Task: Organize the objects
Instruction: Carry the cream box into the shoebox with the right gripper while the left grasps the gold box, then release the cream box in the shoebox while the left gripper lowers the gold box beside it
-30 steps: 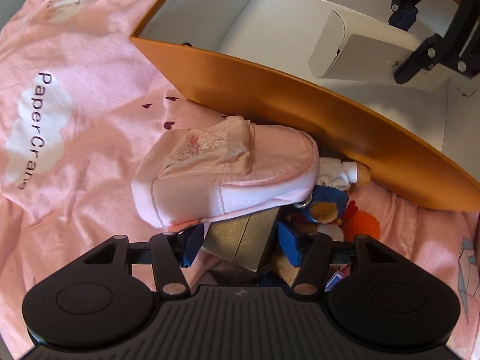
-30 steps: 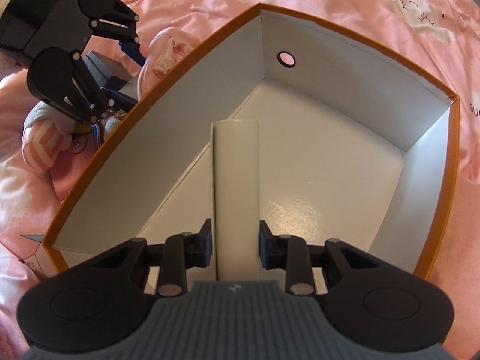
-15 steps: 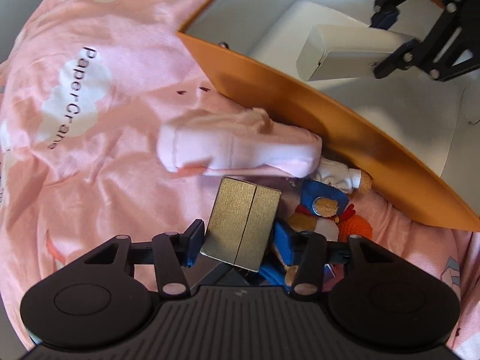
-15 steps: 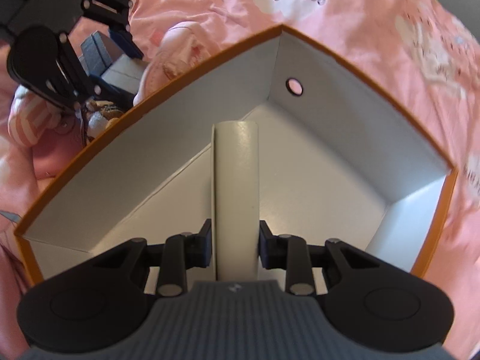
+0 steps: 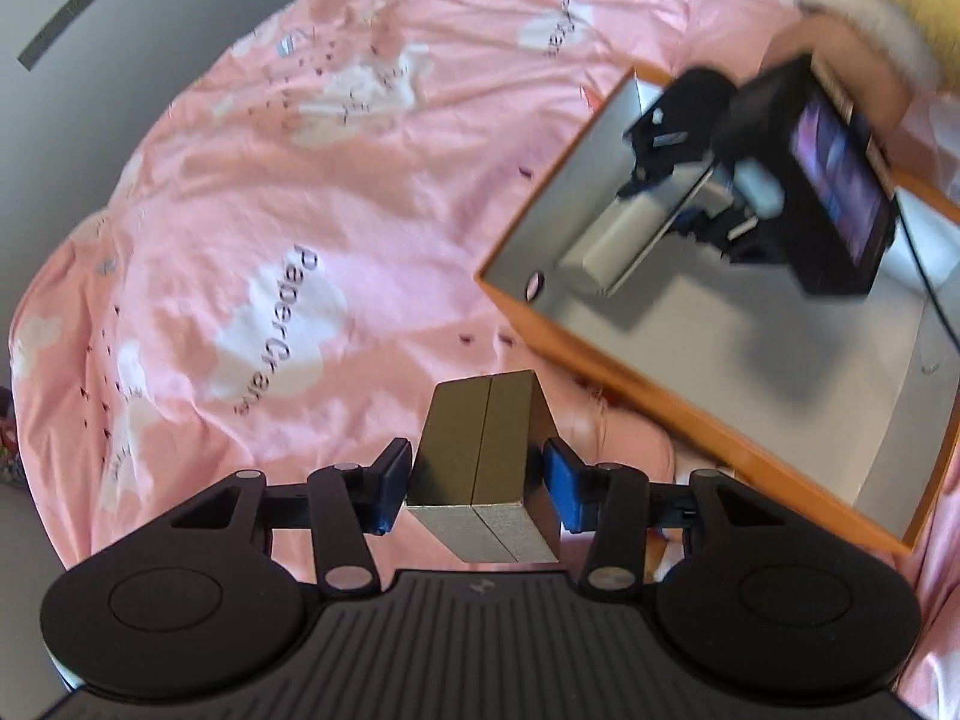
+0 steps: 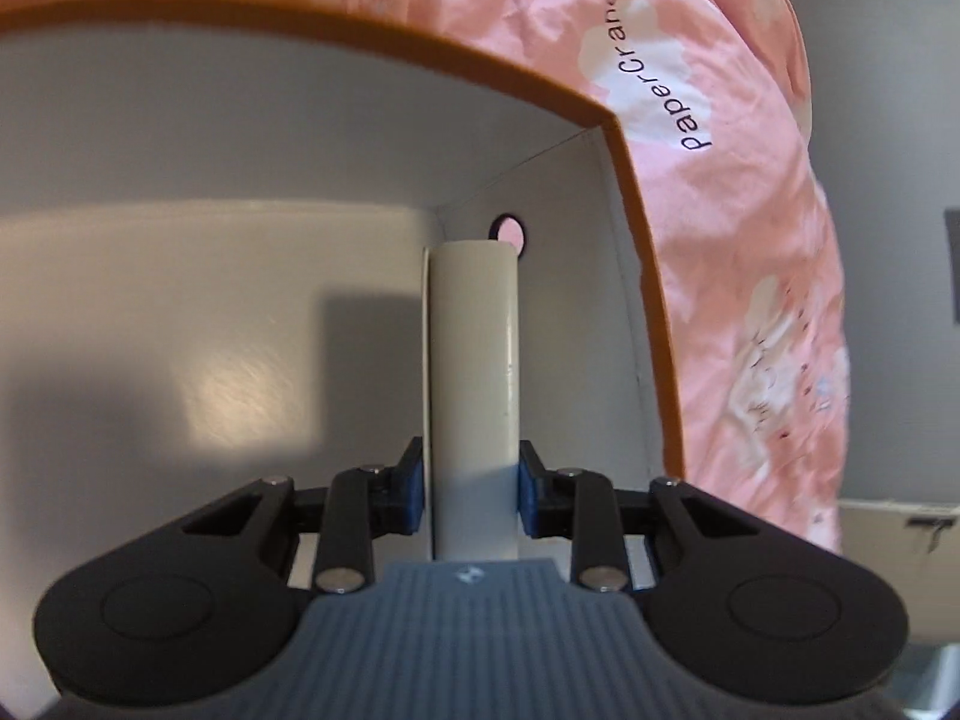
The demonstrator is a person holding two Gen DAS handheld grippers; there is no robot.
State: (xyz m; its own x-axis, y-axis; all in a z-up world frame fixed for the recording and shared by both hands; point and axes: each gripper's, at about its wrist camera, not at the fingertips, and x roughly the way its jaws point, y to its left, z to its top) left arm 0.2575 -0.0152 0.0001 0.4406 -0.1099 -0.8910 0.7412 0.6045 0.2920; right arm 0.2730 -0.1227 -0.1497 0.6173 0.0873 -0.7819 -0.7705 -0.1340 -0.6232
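Note:
My left gripper is shut on a gold box and holds it up above the pink bedspread, left of the orange box with white inside. My right gripper is shut on a long cream case and holds it low inside the orange box, pointing at the corner with the round hole. The right gripper with the cream case also shows, blurred, in the left wrist view.
The bedspread carries white clouds and "PaperCrane" print. A pink soft item lies by the orange box's near wall. Grey wall or floor lies past the bed's edge.
My left gripper has lifted the gold box up and away from the pink pouch and toys. My right gripper has swung the cream case toward the box corner with the hole and lowered it.

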